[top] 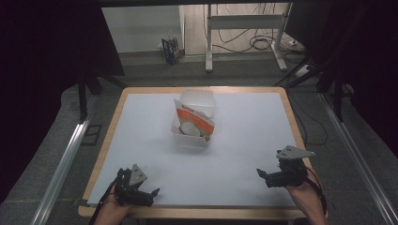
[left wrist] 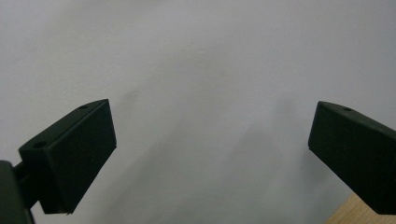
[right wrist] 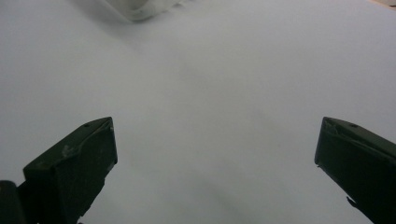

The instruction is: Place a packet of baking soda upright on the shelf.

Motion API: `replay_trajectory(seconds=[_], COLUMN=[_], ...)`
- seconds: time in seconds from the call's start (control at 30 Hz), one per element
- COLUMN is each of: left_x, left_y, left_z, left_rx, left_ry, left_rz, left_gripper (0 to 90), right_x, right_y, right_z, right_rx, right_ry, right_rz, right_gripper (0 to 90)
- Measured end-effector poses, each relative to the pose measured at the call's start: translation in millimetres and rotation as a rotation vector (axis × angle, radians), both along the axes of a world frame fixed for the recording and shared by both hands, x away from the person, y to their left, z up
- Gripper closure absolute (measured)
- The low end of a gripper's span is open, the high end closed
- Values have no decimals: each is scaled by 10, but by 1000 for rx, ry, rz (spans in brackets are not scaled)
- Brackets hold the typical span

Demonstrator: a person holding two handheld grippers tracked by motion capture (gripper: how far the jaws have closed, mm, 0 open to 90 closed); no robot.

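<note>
Two grippers, left (top: 149, 193) and right (top: 263, 174), fingers spread wide, empty; one clear container (top: 201, 99) holding one orange packet (top: 199, 119)

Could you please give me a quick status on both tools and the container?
Left tool and right tool open, holding nothing, near table edge. Clear container mid-table, orange-and-white packet inside, untouched. Nothing between tools and container.

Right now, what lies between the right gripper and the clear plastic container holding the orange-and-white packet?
Nothing: bare white table separates the right gripper from the container, per the high view.
</note>
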State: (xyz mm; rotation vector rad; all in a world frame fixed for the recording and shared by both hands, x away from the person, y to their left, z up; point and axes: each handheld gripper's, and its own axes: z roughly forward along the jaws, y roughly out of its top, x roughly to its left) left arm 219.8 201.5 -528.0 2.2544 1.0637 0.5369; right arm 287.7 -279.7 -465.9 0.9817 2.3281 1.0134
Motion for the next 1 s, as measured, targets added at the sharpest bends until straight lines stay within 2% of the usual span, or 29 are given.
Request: replay_trajectory(seconds=[0.5, 1.0], left_x=[3, 6], left_y=[-2, -2], left_z=[-1, -1], left_rx=[2, 3], left_ry=[3, 4], left_rz=[2, 3], left_gripper=[10, 10], right_x=[-171, -260], right_y=[-265, -538], right_z=[-11, -63], right_rx=[-11, 1], right_ry=[-21, -31], right_rz=[-74, -152], right_gripper=[0, 0])
